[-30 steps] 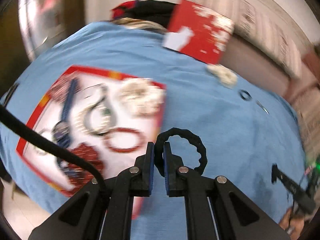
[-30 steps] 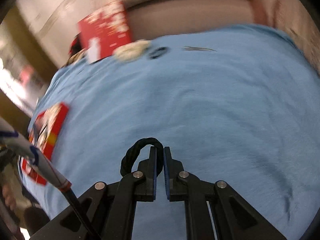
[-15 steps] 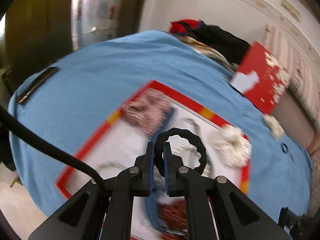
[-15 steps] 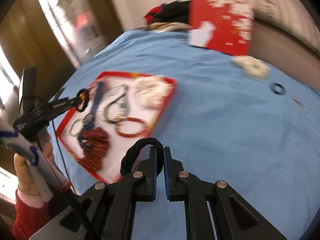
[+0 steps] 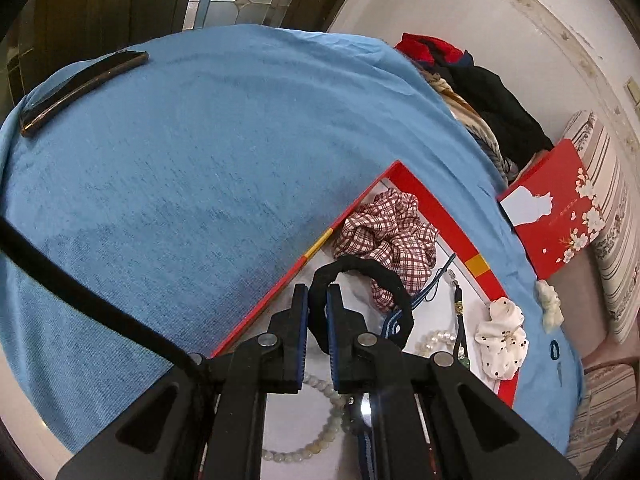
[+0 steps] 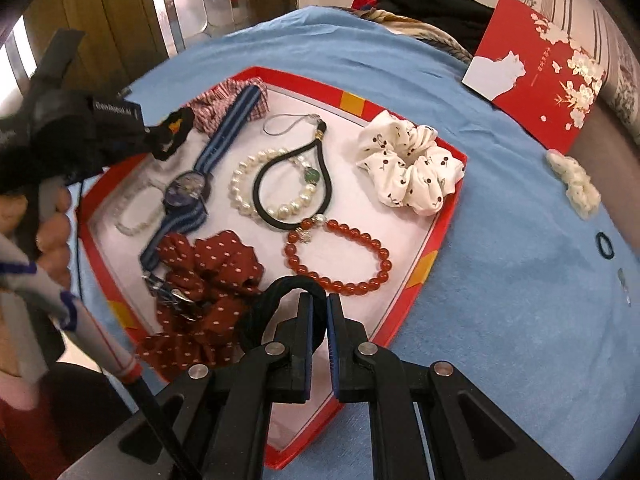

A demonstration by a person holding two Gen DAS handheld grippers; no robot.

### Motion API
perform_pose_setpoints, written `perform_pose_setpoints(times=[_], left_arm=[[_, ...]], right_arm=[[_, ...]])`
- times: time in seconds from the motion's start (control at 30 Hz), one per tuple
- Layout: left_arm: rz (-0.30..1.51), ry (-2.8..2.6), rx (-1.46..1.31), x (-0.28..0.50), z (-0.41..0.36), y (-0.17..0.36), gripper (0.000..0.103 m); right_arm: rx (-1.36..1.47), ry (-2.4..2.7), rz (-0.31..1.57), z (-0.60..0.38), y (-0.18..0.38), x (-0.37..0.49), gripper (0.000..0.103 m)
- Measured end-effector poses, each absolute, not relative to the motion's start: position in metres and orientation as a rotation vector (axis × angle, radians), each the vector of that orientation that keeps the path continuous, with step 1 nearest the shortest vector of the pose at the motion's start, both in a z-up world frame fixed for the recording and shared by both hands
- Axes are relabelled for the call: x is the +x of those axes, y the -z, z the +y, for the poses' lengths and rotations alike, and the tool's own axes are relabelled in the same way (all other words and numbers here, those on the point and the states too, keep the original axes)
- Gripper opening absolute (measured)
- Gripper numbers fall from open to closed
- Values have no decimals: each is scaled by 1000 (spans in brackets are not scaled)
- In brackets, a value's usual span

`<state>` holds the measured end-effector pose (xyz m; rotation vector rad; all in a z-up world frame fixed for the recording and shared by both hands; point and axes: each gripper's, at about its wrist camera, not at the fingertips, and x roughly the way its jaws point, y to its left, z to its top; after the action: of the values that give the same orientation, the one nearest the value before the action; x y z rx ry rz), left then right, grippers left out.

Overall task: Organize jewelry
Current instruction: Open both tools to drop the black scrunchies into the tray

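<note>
My left gripper [image 5: 317, 300] is shut on a wavy black hair tie [image 5: 362, 270] and hangs over the far left corner of the red-rimmed white tray [image 5: 436, 208], near a plaid scrunchie [image 5: 384, 232]. My right gripper [image 6: 318, 308] is shut on a smooth black hair tie [image 6: 280, 290] above the tray's [image 6: 448, 216] near edge. In the tray lie a red bead bracelet [image 6: 340, 256], a pearl bracelet [image 6: 248, 184], a striped watch [image 6: 192, 188], a dark red dotted scrunchie [image 6: 208, 280] and a white scrunchie [image 6: 412, 168]. The left gripper [image 6: 150, 132] shows at the tray's left in the right wrist view.
On the blue cloth to the right of the tray lie a cream scrunchie [image 6: 576, 184], a small dark ring [image 6: 605, 245] and a hair pin [image 6: 624, 284]. A red box [image 6: 540, 76] leans at the back right. A dark flat device [image 5: 80, 88] lies far left, and clothes [image 5: 480, 92] are piled behind.
Both grippers swung left from over the bare blue cloth to over the tray and rolled as they went. Each kept its black hair tie clamped throughout.
</note>
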<state>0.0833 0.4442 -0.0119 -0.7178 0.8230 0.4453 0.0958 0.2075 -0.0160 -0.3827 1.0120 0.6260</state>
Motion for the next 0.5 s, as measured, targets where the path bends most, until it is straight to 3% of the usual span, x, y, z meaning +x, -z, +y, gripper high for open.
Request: perform_pose_setpoints(times=[0.13, 0.27, 0.5], left_arm=[[815, -456, -711, 80, 443, 10, 11], [789, -426, -741, 75, 443, 8, 24], [721, -451, -636, 66, 426, -13, 46]], right_arm=[[-381, -617, 1027, 204, 15, 96, 11], [-370, -614, 1005, 199, 10, 94, 43], [-349, -604, 987, 187, 2, 84, 47]])
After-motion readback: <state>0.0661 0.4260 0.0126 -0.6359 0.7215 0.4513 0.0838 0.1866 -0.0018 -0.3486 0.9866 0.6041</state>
